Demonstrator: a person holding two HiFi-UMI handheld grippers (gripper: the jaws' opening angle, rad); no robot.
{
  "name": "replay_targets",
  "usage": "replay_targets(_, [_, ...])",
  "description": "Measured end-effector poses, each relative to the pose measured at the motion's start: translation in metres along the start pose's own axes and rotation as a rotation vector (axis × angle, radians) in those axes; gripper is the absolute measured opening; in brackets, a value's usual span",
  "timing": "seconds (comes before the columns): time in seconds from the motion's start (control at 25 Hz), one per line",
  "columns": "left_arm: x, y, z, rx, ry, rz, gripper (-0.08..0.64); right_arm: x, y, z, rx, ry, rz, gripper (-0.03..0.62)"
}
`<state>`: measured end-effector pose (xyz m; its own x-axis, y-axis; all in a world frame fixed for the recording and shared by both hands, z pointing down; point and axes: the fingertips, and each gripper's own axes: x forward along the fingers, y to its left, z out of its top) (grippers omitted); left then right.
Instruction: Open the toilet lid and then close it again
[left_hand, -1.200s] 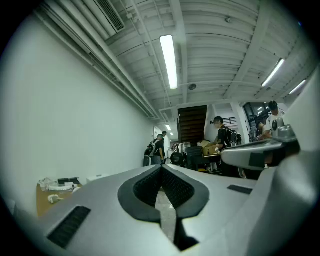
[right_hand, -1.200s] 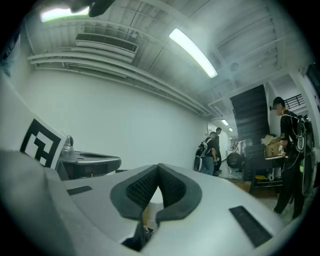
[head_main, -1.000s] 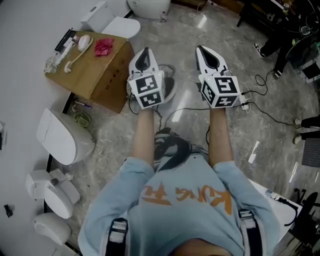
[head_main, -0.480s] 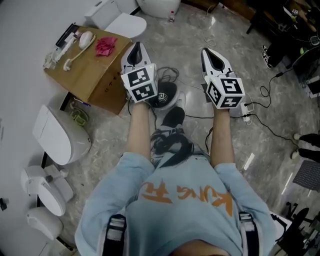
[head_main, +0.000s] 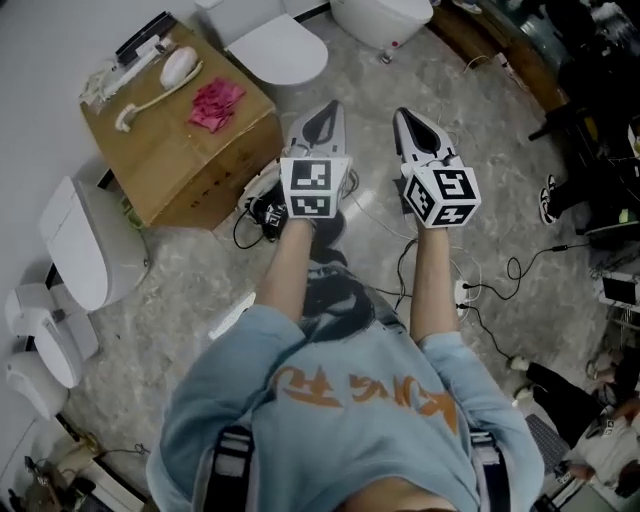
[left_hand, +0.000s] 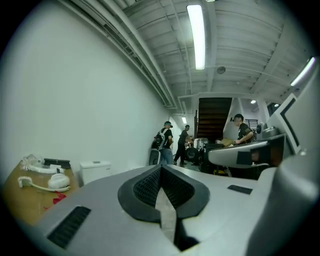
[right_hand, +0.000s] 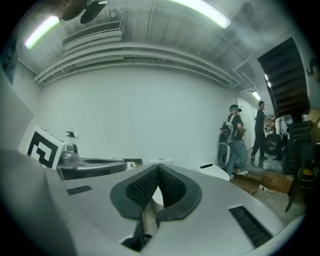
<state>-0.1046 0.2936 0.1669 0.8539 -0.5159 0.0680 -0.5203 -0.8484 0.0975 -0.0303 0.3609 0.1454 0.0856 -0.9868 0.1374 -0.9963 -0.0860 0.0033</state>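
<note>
A white toilet (head_main: 280, 48) with its lid down stands at the top of the head view, past a cardboard box. Its tank (left_hand: 95, 169) shows left of the jaws in the left gripper view. My left gripper (head_main: 326, 112) is held out level, short of the toilet, and is shut with nothing in it (left_hand: 160, 172). My right gripper (head_main: 408, 118) is beside it on the right, also shut and empty (right_hand: 156, 172). A white lid (right_hand: 216, 171) shows low and to the right in the right gripper view. Neither gripper touches the toilet.
The cardboard box (head_main: 170, 150) at the left carries a brush, a pink cloth and small items. More toilets (head_main: 85, 245) line the left wall, and another (head_main: 385, 15) stands at the top. Cables (head_main: 470, 290) trail over the floor. People (left_hand: 167, 142) stand far down the room.
Both grippers have travelled forward with the person, staying shut. The box and the lidded toilet have come nearer, and the toilet is now just ahead of the left gripper.
</note>
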Motion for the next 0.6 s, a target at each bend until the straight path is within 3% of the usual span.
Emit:
replay_targets(0.16, [0.044, 0.030, 0.003, -0.028, 0.008, 0.042, 0.025, 0.066, -0.022, 0.004, -0.015, 0.034, 0.106, 0.012])
replay_targets(0.28, [0.061, 0.065, -0.006, -0.041, 0.038, 0.140, 0.025, 0.112, -0.025, 0.007, -0.052, 0.058, 0.194, 0.012])
replay_targets(0.48, [0.090, 0.109, -0.056, -0.035, 0.154, 0.264, 0.026, 0.189, -0.007, -0.004, -0.180, 0.098, 0.342, 0.012])
replay_targets(0.6, [0.116, 0.139, -0.088, -0.052, 0.225, 0.352, 0.026, 0.237, -0.012, -0.030, -0.192, 0.135, 0.427, 0.012])
